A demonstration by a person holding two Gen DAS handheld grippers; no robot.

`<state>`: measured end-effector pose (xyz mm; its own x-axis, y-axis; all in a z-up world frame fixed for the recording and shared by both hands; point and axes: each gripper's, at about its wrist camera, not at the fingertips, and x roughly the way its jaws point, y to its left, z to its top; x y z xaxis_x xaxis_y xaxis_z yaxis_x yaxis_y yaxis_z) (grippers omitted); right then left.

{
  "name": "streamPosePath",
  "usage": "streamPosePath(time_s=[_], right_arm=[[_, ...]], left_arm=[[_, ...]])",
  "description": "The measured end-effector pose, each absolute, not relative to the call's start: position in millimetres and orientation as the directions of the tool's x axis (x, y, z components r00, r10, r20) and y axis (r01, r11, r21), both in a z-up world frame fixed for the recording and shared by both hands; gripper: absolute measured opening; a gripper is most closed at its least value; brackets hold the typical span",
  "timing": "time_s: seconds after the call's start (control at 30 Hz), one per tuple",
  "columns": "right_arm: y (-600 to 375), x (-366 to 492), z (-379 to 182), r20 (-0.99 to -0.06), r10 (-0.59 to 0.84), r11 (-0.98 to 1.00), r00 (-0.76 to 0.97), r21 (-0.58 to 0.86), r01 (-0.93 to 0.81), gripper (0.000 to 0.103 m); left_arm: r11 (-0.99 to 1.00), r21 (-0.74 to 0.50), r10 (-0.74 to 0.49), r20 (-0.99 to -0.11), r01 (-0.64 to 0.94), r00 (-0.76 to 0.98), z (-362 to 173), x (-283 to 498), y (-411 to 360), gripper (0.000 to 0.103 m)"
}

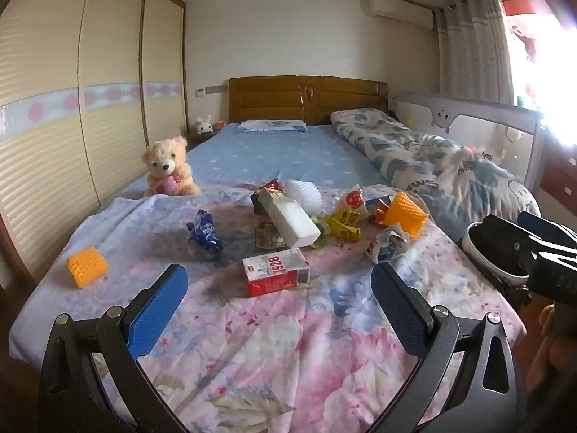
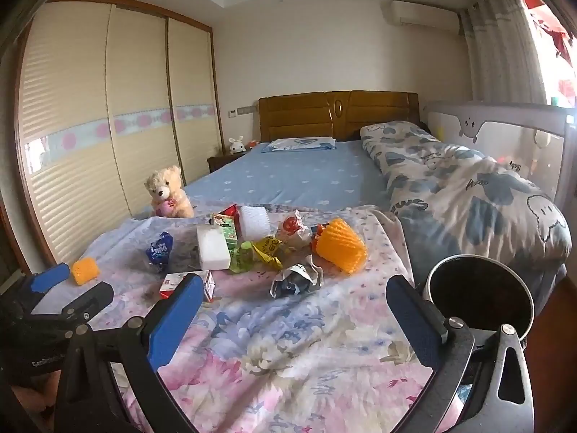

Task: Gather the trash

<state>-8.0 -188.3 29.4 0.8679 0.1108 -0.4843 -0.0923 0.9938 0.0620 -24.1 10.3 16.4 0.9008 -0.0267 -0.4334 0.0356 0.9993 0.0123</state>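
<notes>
Trash lies in a heap on the flowered sheet (image 1: 288, 353): a red and white carton (image 1: 276, 276), a long white box (image 1: 292, 222), a blue wrapper (image 1: 203, 232), a yellow wrapper (image 1: 344, 223), a crumpled wrapper (image 1: 387, 245), a white foam net (image 1: 303, 195) and two orange foam nets (image 1: 86, 266) (image 1: 405, 218). My left gripper (image 1: 279, 303) hangs open just short of the carton, nothing between its blue pads. My right gripper (image 2: 294, 314) is open too, short of the crumpled wrapper (image 2: 295, 279). A round dark bin (image 2: 479, 296) stands at the bed's right corner.
A teddy bear (image 1: 167, 171) sits at the left edge of the bed. A rolled quilt (image 1: 432, 166) runs along the right side, with a bed rail (image 1: 468, 119) behind it. Wardrobe doors (image 1: 72, 144) line the left wall. The headboard (image 1: 306, 99) is at the far end.
</notes>
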Motion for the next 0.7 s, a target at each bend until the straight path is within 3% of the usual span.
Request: streamPosePath(time_s=[0.7], right_arm=[[-184.4,-7.7,24.2,-0.495,0.132,0.991,0.859,0.079,-0.107,0.102]], left_arm=[[0.999,0.022,-0.026,-0.442,0.040,0.897,17.4,-24.1,8.3,0.103]])
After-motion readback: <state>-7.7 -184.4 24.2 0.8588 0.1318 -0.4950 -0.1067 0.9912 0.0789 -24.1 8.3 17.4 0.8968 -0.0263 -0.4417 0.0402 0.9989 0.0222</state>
